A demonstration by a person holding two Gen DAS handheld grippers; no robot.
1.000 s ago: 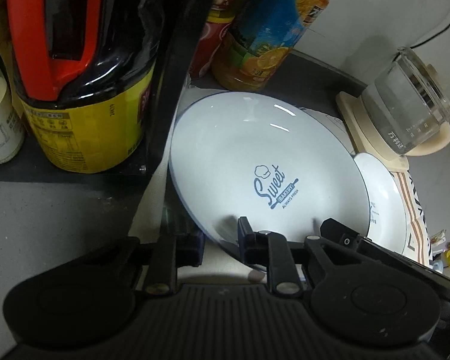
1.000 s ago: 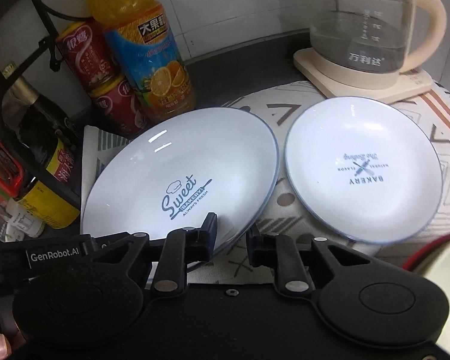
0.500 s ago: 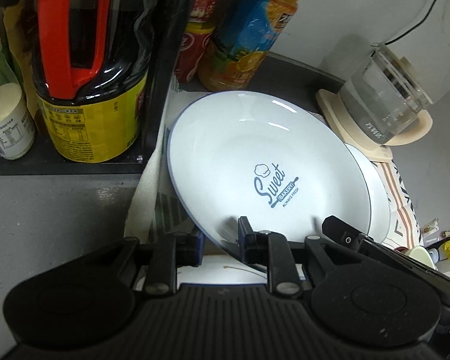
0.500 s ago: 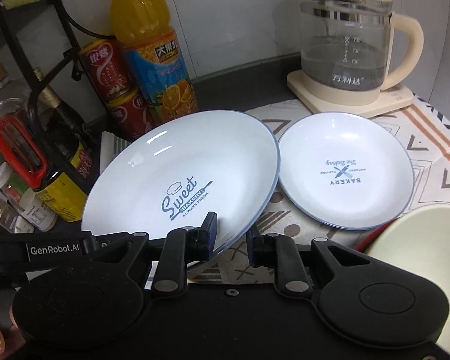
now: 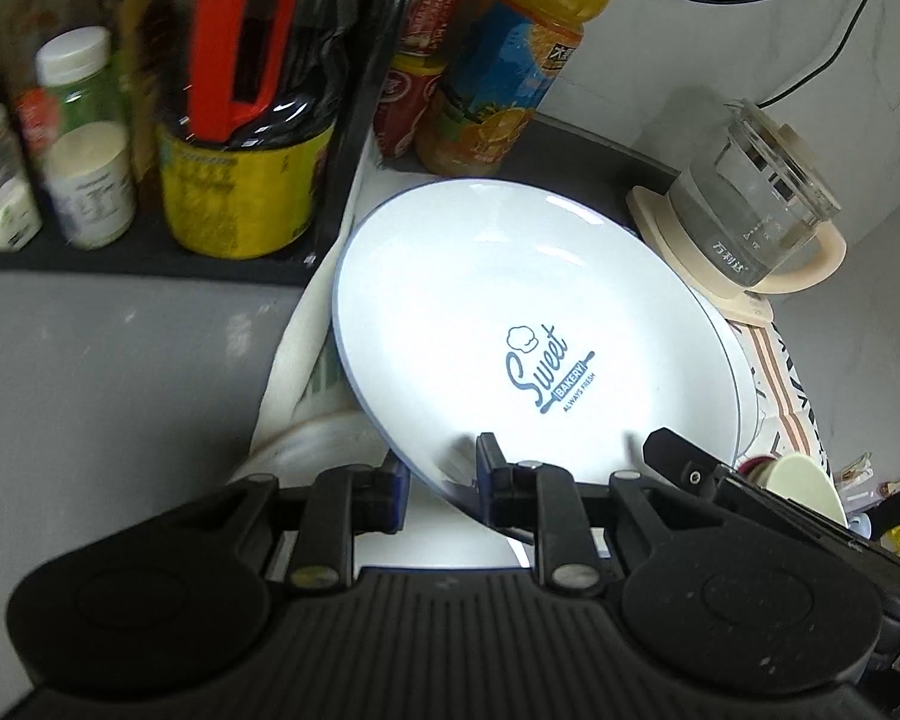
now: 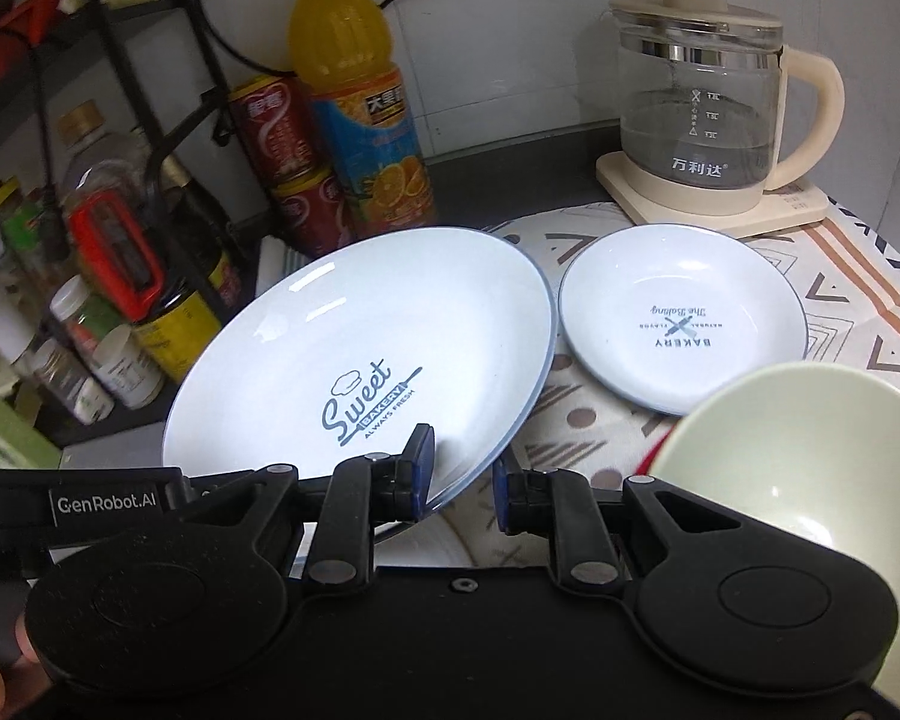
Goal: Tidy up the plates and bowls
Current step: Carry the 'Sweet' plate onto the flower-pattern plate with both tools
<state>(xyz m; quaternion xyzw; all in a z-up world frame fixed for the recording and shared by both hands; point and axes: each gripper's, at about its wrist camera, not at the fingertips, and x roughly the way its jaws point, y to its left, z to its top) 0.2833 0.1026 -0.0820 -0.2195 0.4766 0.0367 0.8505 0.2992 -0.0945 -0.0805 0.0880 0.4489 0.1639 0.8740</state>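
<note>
Both grippers pinch the near rim of the large "Sweet Bakery" plate — left gripper and right gripper nearly closed on it. It hangs tilted above the patterned cloth, probably bound for the smaller plate just beside it.

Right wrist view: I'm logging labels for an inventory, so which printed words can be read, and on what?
"Sweet BAKERY ALWAYS FRESH": large white blue-rimmed plate.
"The Baking", "NATURAL FLAVOR", "BAKERY", upside down: small white blue-rimmed plate.
"万利达": glass kettle with cream handle.
"GenRobot.AI": black body of the left gripper.
Orange drink bottle, red cans, rack jars: print too blurred.
</note>
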